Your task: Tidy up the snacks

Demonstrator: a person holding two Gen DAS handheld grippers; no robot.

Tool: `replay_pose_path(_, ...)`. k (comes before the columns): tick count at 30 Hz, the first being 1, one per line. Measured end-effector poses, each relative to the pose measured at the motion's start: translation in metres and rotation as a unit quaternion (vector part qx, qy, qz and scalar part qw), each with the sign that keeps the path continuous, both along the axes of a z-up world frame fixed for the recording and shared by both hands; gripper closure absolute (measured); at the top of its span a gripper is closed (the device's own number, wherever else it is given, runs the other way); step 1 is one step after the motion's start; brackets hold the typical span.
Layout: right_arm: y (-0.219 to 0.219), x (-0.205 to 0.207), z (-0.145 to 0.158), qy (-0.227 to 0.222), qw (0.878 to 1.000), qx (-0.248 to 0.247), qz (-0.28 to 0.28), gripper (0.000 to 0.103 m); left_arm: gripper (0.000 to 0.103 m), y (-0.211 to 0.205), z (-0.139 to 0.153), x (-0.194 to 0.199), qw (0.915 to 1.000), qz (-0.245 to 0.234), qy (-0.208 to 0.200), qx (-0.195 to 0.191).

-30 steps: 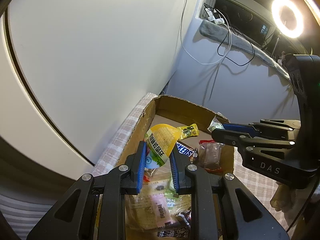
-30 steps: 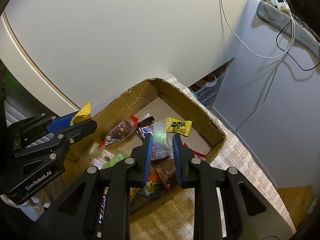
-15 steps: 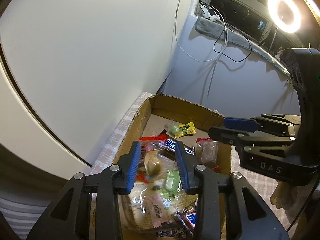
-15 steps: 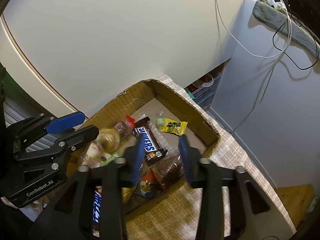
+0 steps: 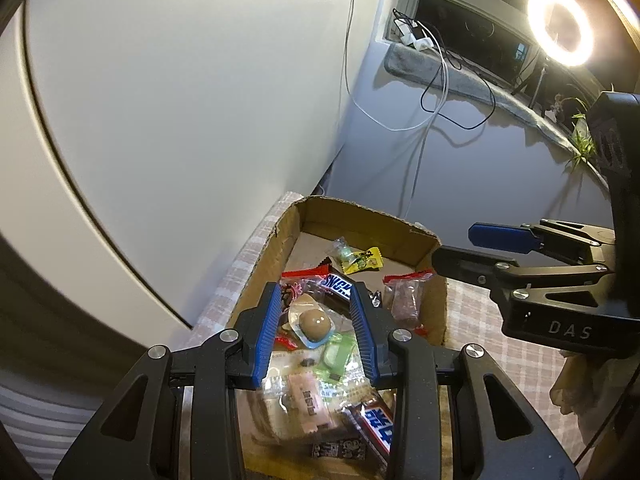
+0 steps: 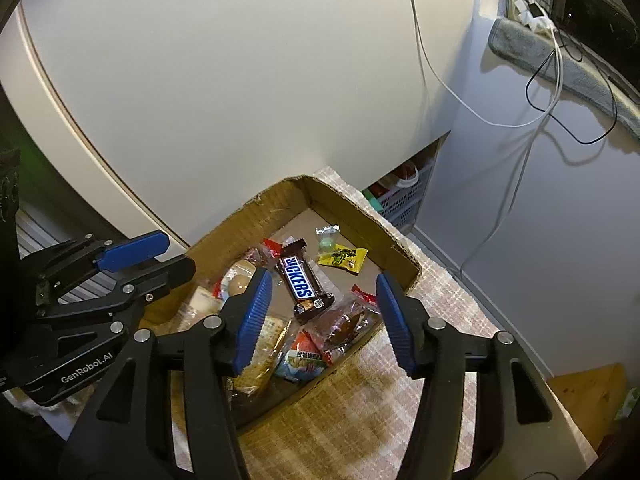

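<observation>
Jaws: both sets stand apart, nothing clamped. Left gripper [image 5: 316,334] hovers over the near half of the cardboard box [image 5: 424,240], blue pads framing a blister pack w/ a round brown sweet [image 5: 314,322] lying in the box; no contact visible. Right gripper [image 6: 324,316] hovers over the box's front edge, pads spread wider, a chocolate bar [image 6: 302,280] in brown wrapper lying between them in view, on the box floor. Snacks are all inside the box: yellow packet [image 6: 343,257] and a small clear-wrapped green candy [image 6: 327,237] toward the far end, touching each other; a red-edged clear bag of brown pieces [image 5: 405,295] against the right wall; a second chocolate bar [image 5: 374,424] and several flat packets heaped at the near end. Box sits on a checked cloth [image 6: 448,292] covering the table, close to a white wall [image 5: 180,80]. White cable [image 5: 350,60] hangs down the wall.
</observation>
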State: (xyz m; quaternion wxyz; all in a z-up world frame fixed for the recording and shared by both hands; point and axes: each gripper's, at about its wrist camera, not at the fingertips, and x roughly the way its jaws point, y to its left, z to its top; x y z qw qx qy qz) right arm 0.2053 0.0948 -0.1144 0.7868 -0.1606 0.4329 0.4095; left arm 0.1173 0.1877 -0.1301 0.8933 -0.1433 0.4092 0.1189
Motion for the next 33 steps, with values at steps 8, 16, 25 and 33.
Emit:
replay_pose_path(8,-0.025,-0.02,0.019,-0.003,0.999,0.023,-0.024,0.027,0.05,-0.007,0.024,-0.019,0.9998,0.008,-0.014,0.014)
replay_pose_path(16,-0.053,-0.046,0.036,-0.019,0.998,0.037,-0.042,0.018,0.038,-0.02,0.037,-0.045,0.9994,0.013,-0.015,0.027)
replay_pose_path(25,-0.072,-0.079,0.045,-0.031,0.997,0.036,-0.057,0.017,0.033,-0.032,0.046,-0.074,0.9991,0.02,-0.009,0.037)
replay_pose_path(33,-0.085,-0.101,0.05,-0.034,0.995,0.048,-0.076,0.017,0.033,-0.041,0.059,-0.095,0.9986,0.027,-0.015,0.044)
